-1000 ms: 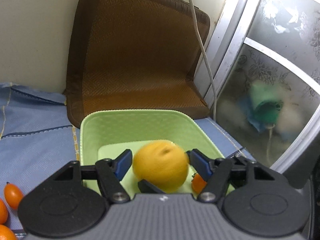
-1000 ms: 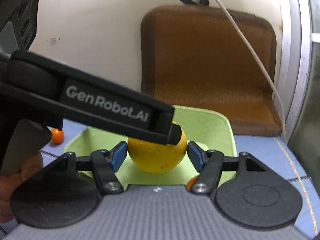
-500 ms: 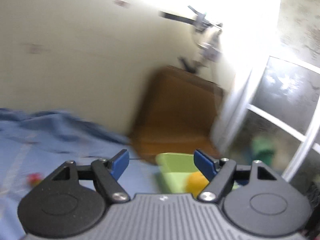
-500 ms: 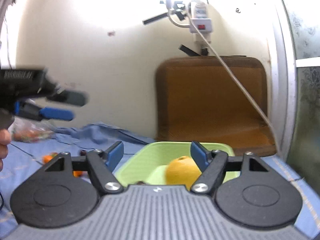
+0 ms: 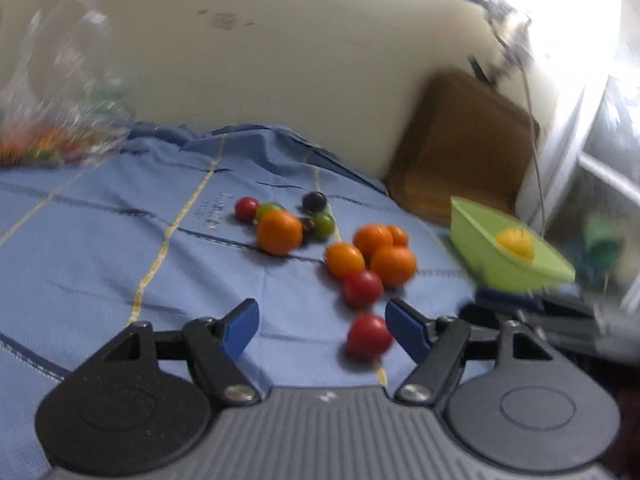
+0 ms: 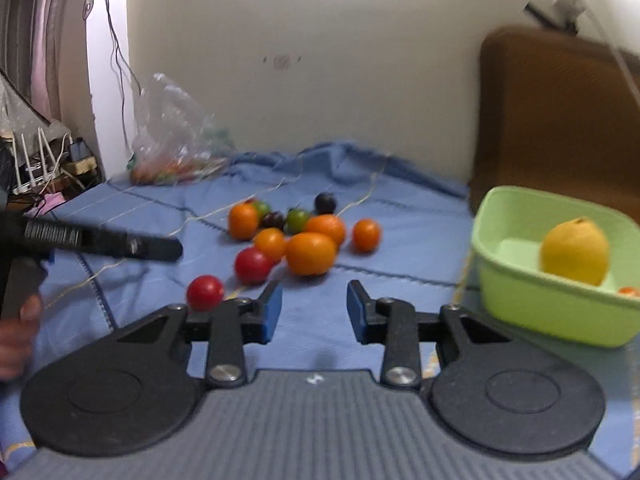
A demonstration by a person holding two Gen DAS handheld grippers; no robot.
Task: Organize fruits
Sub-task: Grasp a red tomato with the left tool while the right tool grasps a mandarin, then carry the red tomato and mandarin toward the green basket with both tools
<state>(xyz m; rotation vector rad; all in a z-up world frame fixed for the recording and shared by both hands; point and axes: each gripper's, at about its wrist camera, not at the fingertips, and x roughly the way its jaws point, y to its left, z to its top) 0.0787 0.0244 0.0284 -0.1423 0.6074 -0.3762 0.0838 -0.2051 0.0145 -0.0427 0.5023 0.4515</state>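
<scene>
A pile of oranges (image 6: 310, 252) and red, green and dark tomatoes lies on the blue cloth (image 6: 140, 208). The green basin (image 6: 520, 304) at the right holds a yellow citrus fruit (image 6: 574, 250) and a small orange fruit (image 6: 628, 291). My right gripper (image 6: 315, 306) hovers in front of the pile, its jaws closing with only cloth between them. My left gripper (image 5: 322, 326) is open, its jaws closing slightly. A red tomato (image 5: 368, 340) lies on the cloth just inside its right-hand finger, not pressed by either pad. The oranges (image 5: 392, 264) and the basin (image 5: 480, 232) lie beyond it.
A clear plastic bag (image 6: 176, 152) with more fruit leans on the wall at the back left. A brown cushion (image 6: 560, 120) stands behind the basin, with a white cable hanging over it. Cables and clutter (image 6: 40, 160) crowd the far left edge.
Both grippers have swung left from the basin to the fruit pile. The yellow fruit, earlier between the jaws, now lies in the basin. The right jaws stand narrower.
</scene>
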